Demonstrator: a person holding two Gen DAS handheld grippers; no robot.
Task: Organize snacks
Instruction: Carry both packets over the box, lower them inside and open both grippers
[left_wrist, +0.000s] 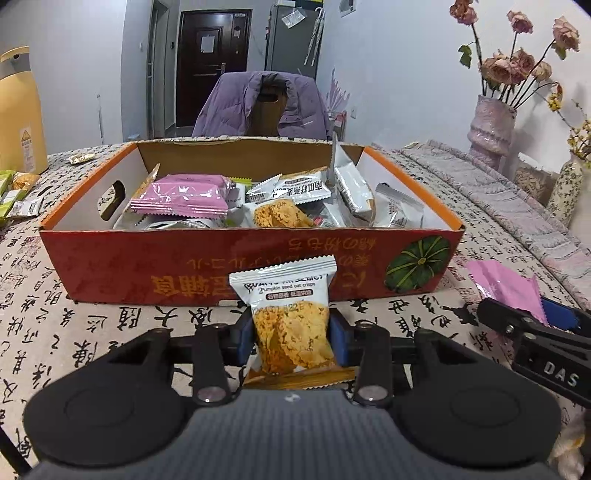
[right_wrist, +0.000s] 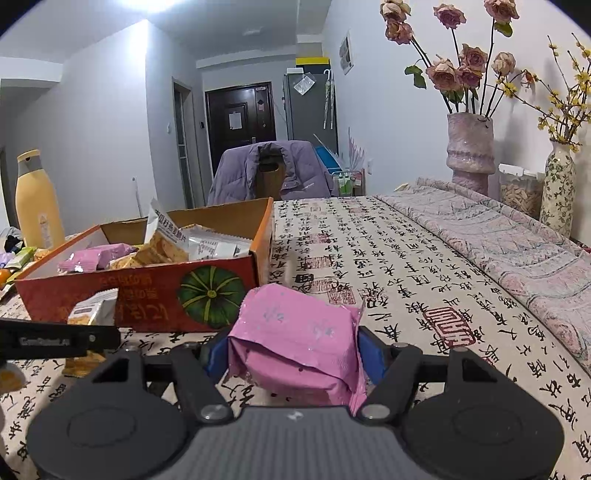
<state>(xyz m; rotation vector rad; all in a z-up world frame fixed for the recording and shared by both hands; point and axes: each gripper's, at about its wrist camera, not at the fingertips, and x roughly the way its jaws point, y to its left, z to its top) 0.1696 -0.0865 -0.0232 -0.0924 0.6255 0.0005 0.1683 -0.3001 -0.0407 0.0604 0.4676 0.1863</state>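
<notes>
Both hand-held grippers loaded | left (left_wrist: 291, 338) clamps crisps packet (left_wrist: 286, 310) | right (right_wrist: 293, 356) clamps pink packet (right_wrist: 295, 343) | box (left_wrist: 251, 269) straight ahead of left, nearer

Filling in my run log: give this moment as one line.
left gripper: shut on oat crisp packet | right gripper: shut on pink packet | both short of snack box
</notes>
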